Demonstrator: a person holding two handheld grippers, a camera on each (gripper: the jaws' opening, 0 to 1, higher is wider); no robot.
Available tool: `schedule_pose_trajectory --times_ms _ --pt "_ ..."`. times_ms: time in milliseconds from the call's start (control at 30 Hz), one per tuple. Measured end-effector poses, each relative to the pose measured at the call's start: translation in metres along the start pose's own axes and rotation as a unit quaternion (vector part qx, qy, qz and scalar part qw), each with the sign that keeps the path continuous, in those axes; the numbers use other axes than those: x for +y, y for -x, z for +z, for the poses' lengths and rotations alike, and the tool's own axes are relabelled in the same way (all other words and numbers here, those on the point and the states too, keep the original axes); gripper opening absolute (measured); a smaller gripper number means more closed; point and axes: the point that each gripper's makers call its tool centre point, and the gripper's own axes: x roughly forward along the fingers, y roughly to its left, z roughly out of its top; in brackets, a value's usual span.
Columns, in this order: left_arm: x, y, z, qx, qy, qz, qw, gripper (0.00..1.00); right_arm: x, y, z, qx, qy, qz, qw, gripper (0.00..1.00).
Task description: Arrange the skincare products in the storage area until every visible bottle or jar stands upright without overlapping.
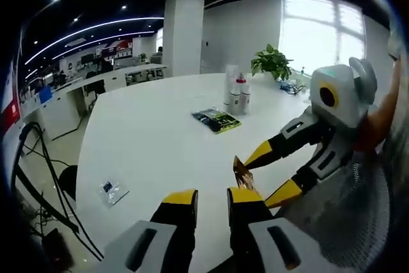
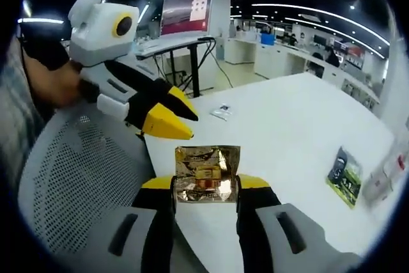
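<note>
Gold foil sachet (image 2: 207, 174) sits clamped between the yellow-tipped jaws of the right gripper (image 2: 206, 190) in the right gripper view, held upright by its lower edge over the near edge of the white table (image 2: 300, 132); the left gripper view shows the same sachet edge-on as a thin gold sliver. Largest in the scene is that broad table, with a grey mesh chair back (image 2: 77, 177) close against its near side. Far across it stands a small cluster of pale bottles (image 1: 236, 94), one red-capped, apparently upright and close together, though whether they touch cannot be told. Just near of them lies a flat dark sachet (image 1: 217, 120) with green print, and a small clear packet (image 1: 113, 191) rests well apart near the table's left edge. The left gripper (image 1: 211, 199) hovers over the table with its jaws parted a little and nothing between them. Judged from its crinkled sheen, the gold sachet is light, thin, floppy and somewhat slick, best pinched across a sealed border rather than the filled middle; the bottles look light, rigid and easily toppled, so a grip around the body below the cap seems safest.
</note>
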Motion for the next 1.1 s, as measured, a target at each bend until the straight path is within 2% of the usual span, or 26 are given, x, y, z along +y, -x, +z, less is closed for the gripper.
schedule_pose_trajectory --times_ms 233,800,1100 --pt "0.002 0.0 0.0 -0.001 0.008 0.001 1.0 0.18 -0.005 -0.003 0.011 -0.011 0.006 0.002 0.9999 0.34" --pt "0.002 -0.001 0.002 -0.003 0.013 0.002 0.9999 0.18 -0.008 -0.003 0.011 -0.013 0.011 0.003 0.9998 0.34" --pt "0.005 0.001 0.007 -0.017 0.036 0.0 0.9992 0.18 -0.01 -0.002 0.015 -0.02 0.014 -0.001 0.9997 0.34"
